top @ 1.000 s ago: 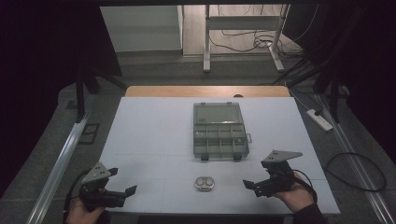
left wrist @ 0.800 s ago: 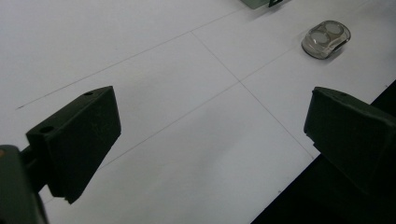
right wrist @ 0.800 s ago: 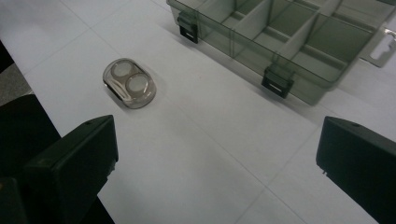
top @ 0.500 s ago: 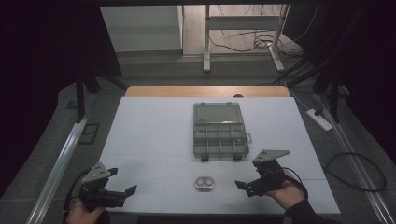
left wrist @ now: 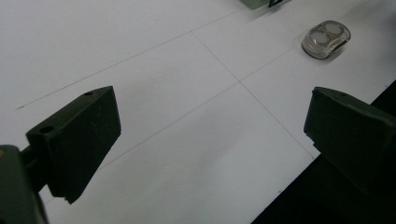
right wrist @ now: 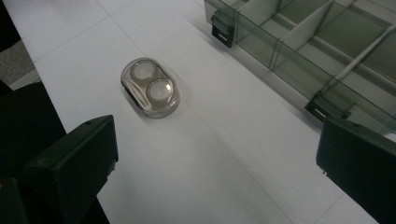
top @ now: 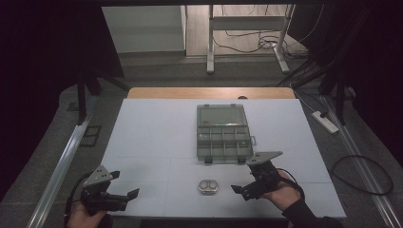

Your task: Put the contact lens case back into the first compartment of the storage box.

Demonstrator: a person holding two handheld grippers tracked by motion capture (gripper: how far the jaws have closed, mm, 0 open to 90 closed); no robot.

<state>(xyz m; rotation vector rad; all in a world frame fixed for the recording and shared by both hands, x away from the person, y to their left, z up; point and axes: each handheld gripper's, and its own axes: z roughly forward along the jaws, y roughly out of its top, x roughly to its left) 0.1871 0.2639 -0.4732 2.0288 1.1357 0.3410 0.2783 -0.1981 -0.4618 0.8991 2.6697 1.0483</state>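
- The left gripper (top: 127, 197) sits at about 7 o'clock on the white table (top: 152, 137), close to the near edge, held in a hand (top: 85, 218). Its jaws stand wide apart, with bare table between them, and nothing is held.
- The right gripper (top: 240, 191) is at about 5 o'clock, also near the front edge, gripped by the person's right hand (top: 285, 192). Its jaws are spread wide as well and hold nothing; a cable trails off behind it.
- The small oval case (top: 208, 186), clear with two round wells side by side, lies flat at 6 o'clock between the two grippers, nearer the right one and touching neither. In the right gripper view the small oval case (right wrist: 150, 87) lies ahead of the jaws toward 11 o'clock; in the left gripper view it (left wrist: 325, 38) is far off at 1 o'clock.
- The compartment box (top: 223, 135) lies past the case toward 12 o'clock, near the table's middle, its lid open flat on the far side. Its near latches face the case.
- Beyond the table, at 12 o'clock, a metal stand (top: 247, 33) and loose cables rest on the floor.
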